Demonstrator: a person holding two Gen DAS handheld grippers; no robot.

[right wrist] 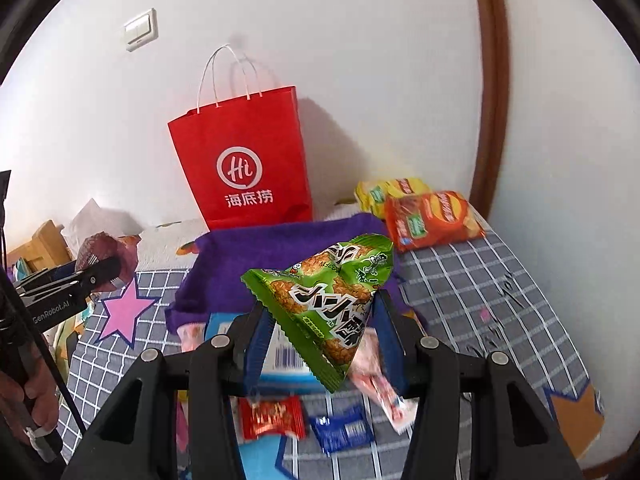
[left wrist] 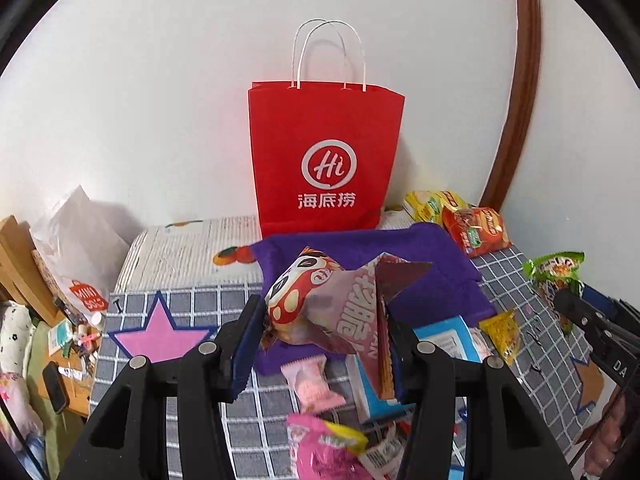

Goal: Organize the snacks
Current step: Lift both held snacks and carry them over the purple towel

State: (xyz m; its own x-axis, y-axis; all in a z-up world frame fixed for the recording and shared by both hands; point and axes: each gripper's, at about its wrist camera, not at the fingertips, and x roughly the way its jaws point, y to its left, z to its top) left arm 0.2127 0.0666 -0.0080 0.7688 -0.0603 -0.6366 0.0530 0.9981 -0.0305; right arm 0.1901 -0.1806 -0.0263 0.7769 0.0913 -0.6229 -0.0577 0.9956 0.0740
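Observation:
My left gripper (left wrist: pixel 320 320) is shut on a pink-and-red snack packet (left wrist: pixel 332 308) with a panda face, lifted above the bed. My right gripper (right wrist: pixel 320 320) is shut on a green rice-cracker packet (right wrist: pixel 328 300), also held in the air. A red paper bag (left wrist: pixel 324 160) with white handles stands upright against the wall behind a purple cloth (left wrist: pixel 424 252). In the right wrist view the red bag (right wrist: pixel 244 160) stands left of centre, and the left gripper (right wrist: pixel 100 272) with its packet shows at the left edge. The right gripper (left wrist: pixel 576 308) with the green packet (left wrist: pixel 556 272) shows at the far right of the left wrist view.
Yellow (right wrist: pixel 388 192) and orange (right wrist: pixel 432 218) chip bags lie at the back right on the grey checked bedspread (right wrist: pixel 500 288). Small sweets, red (right wrist: pixel 272 416) and blue (right wrist: pixel 344 432), a pink packet (left wrist: pixel 316 444) and a blue-white box (left wrist: pixel 452 340) lie below the grippers. A cluttered desk (left wrist: pixel 60 340) stands on the left.

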